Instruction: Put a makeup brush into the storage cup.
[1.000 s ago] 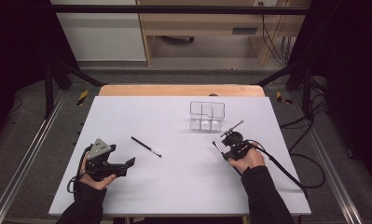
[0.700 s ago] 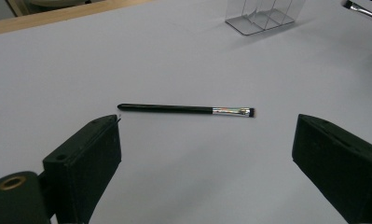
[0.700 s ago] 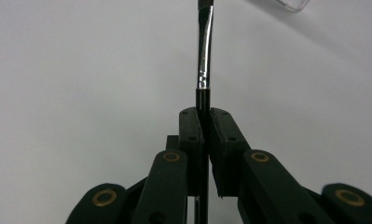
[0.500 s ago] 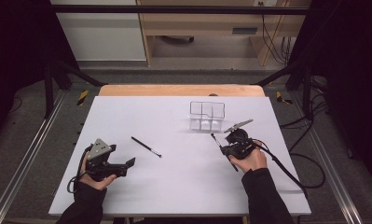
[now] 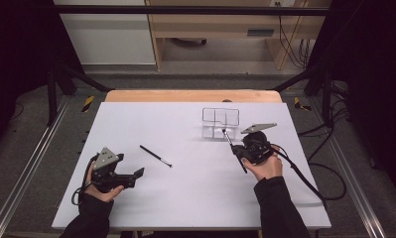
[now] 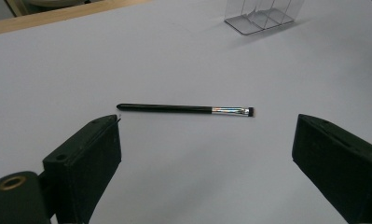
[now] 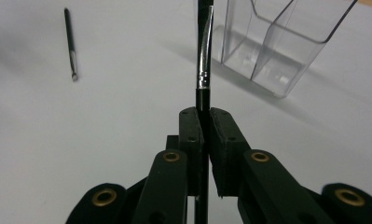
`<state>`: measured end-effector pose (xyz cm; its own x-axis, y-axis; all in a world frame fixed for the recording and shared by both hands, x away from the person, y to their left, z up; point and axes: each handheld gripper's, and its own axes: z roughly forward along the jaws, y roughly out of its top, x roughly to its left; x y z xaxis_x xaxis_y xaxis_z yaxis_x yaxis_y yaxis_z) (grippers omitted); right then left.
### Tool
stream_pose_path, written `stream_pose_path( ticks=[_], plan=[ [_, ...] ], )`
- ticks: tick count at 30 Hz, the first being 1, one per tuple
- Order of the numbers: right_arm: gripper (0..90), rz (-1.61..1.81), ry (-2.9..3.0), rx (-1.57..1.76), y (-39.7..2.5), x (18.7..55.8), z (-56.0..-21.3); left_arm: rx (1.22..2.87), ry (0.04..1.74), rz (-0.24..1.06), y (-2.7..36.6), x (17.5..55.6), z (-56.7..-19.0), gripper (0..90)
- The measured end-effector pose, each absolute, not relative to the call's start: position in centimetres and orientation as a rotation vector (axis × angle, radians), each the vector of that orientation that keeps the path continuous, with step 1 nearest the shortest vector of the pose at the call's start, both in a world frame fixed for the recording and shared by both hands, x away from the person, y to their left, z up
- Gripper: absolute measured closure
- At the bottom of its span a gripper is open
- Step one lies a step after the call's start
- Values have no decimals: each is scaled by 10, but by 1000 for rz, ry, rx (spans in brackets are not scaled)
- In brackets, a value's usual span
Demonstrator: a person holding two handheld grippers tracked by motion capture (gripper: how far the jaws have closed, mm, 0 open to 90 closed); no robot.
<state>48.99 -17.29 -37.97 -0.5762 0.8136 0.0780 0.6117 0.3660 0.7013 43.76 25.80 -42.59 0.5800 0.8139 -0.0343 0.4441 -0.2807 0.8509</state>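
A thin black makeup brush (image 7: pixel 203 56) with a silver ferrule is clamped in my right gripper (image 5: pixel 239 152), shut on its handle; the brush (image 5: pixel 228 139) points up toward the clear divided organizer (image 5: pixel 220 122), just short of its front wall. The organizer (image 7: pixel 277 42) stands to the right of the brush tip in the right gripper view. A second black brush (image 5: pixel 156 155) lies flat on the white table (image 5: pixel 185 198). My left gripper (image 5: pixel 136 174) is open near the front left, with that brush (image 6: pixel 186 109) lying ahead of its jaws.
The table's wooden far edge (image 5: pixel 193 95) runs behind the organizer. A black cable (image 5: pixel 304 178) trails from the right gripper off the table's right side. Dark floor and metal rails (image 5: pixel 32 163) flank the table.
My right gripper has moved up and toward the organizer, carrying the brush with its tip now near the organizer's front. The left gripper and the lying brush have stayed put.
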Motion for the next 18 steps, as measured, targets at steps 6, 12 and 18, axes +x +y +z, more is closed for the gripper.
stream_pose_path(
  ticks=[6,12,18],
  plan=[
    [842,1137,2248,1264,-175,488,-372,1920,1011,521,258,438,-426,70],
    [842,1221,2172,1261,-178,487,-367,1921,1010,520,258,438,-426,70],
    [842,1266,2108,1247,-177,486,-362,1922,1011,519,258,438,-426,70]
  ],
)
